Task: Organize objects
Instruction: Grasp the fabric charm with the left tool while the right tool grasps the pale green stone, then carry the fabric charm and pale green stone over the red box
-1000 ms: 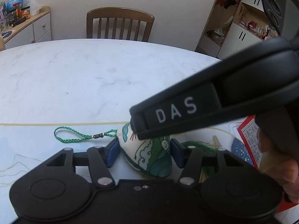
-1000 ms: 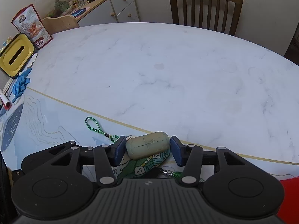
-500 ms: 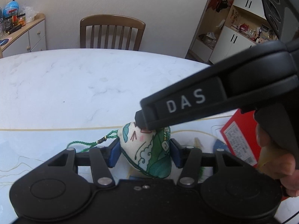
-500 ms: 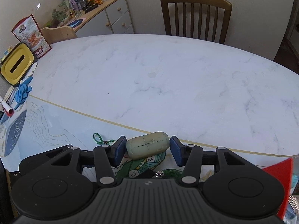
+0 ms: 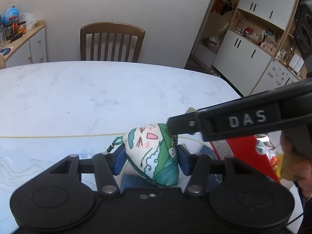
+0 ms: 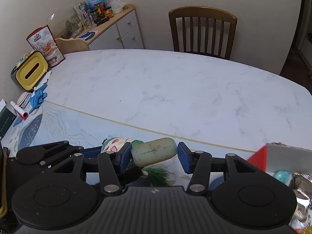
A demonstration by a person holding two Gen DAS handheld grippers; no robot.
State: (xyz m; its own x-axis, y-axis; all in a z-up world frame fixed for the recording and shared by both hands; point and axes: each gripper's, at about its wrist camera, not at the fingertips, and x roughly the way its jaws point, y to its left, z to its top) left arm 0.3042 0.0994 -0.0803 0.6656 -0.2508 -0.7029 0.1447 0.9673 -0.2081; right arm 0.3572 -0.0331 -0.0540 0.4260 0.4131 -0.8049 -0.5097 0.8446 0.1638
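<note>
A plush pouch with a cartoon face and green print sits between the blue pads of my left gripper, which is shut on it; its green cord trails to the left. My right gripper is shut on a pale green capsule-shaped case. In the left wrist view a right gripper finger marked DAS crosses just over the top of the pouch. In the right wrist view the pouch shows just left of and below the case, and a green tassel hangs under it.
A red box with foil snack packets stands at the right. At the table's left edge are a yellow-lidded box, blue gloves and a snack bag. A wooden chair stands behind the marble table.
Both grippers have risen and moved right with their loads. The pouch has come up off the table and turned its face towards the camera; the red box is nearer.
</note>
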